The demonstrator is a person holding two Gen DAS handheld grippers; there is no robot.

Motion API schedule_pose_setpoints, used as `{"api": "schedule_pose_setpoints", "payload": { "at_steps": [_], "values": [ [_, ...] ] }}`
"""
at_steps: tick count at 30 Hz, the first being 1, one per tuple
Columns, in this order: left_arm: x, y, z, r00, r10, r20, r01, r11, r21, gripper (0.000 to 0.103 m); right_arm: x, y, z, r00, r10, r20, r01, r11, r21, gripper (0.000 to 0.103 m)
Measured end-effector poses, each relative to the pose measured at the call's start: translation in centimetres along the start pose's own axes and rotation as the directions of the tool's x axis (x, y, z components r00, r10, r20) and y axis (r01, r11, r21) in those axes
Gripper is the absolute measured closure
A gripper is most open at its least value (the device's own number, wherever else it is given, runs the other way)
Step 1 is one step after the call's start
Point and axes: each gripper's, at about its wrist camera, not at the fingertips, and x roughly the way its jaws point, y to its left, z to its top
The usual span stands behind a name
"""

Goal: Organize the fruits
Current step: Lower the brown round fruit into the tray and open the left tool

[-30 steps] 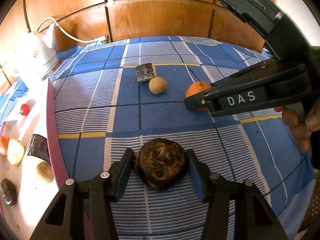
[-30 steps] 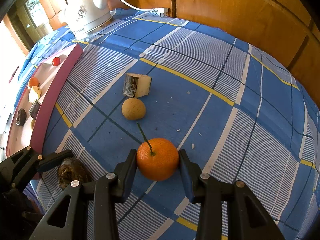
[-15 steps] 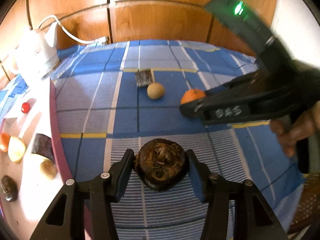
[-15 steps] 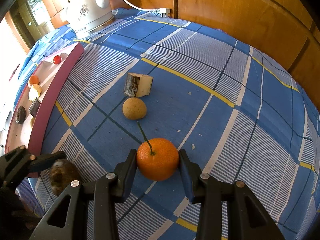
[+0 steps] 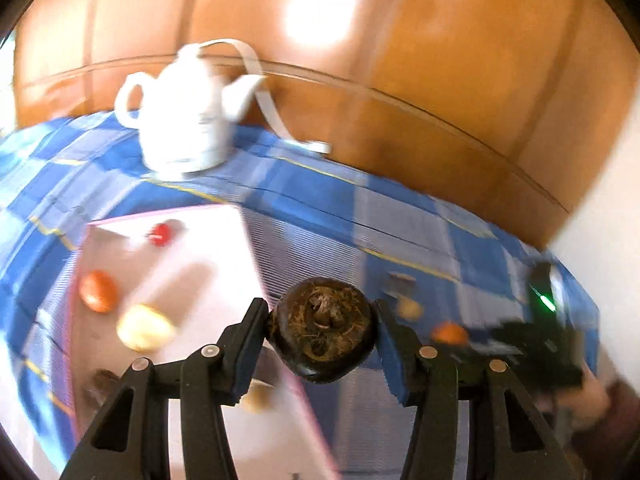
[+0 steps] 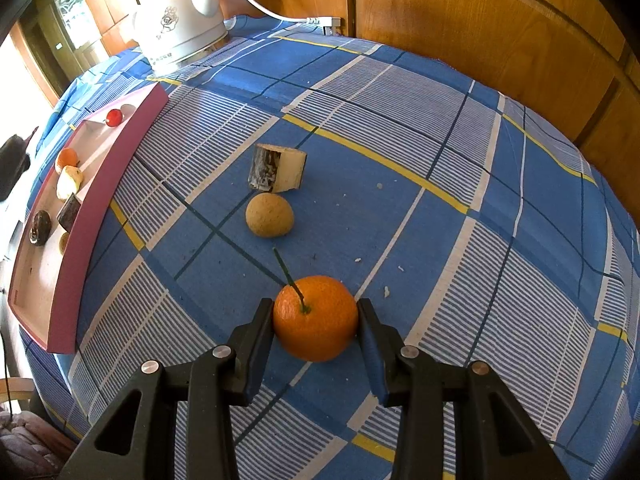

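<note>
While several fruits lie in the tray [image 6: 100,184], the left gripper [image 5: 322,330] pinches a brown fruit [image 5: 324,328] above its edge; the right gripper [image 6: 316,320] clamps the orange [image 6: 316,318] on the cloth [image 6: 440,140], two pieces left beside.

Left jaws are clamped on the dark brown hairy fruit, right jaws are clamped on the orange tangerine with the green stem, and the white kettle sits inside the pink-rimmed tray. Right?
One thing is wrong: the white kettle is not inside the pink-rimmed tray. It stands on the blue checked cloth beyond the tray's far end, as the right wrist view shows. The dark brown hairy fruit in the left jaws and the orange tangerine in the right are as you said.
</note>
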Motion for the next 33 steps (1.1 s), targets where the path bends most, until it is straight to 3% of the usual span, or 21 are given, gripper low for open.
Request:
{"api": "schedule_pose_setpoints", "payload": {
  "at_steps": [8, 13, 15, 22, 27, 33],
  "values": [
    [4.7, 7.1, 2.5, 0.993, 0.093, -0.077, -0.104, 0.984, -0.142, 0.05, 0.0, 0.1, 0.0, 1.0, -0.001, -0.002, 0.001, 1.0, 0.002, 0.062],
    [7.1, 8.5, 2.8, 0.985, 0.133, -0.106, -0.15, 0.975, -0.164, 0.05, 0.0, 0.0, 0.0, 1.0, 0.002, -0.001, -0.002, 1.0, 0.006, 0.062],
    [7.6, 8.6, 2.9, 0.984, 0.141, -0.111, -0.158, 0.973, -0.166, 0.044, 0.0, 0.0, 0.0, 1.0, 0.003, -0.001, -0.003, 1.0, 0.007, 0.062],
    [5.3, 8.2, 1.7, 0.976, 0.204, -0.071, -0.213, 0.963, -0.163, 0.04, 0.0, -0.1, 0.0, 1.0, 0.0, -0.001, 0.0, 1.0, 0.004, 0.062],
    [2.7, 6.9, -0.7, 0.957, 0.286, -0.044, -0.289, 0.952, -0.105, 0.039, 0.0, 0.2, -0.1, 1.0, -0.01, 0.0, 0.01, 1.0, -0.001, 0.062],
    [0.6, 6.0, -2.8, 0.939, 0.345, -0.01, -0.344, 0.936, -0.074, 0.029, 0.2, 0.4, -0.2, 1.0, -0.026, -0.006, 0.026, 1.0, -0.009, 0.062]
  ]
}}
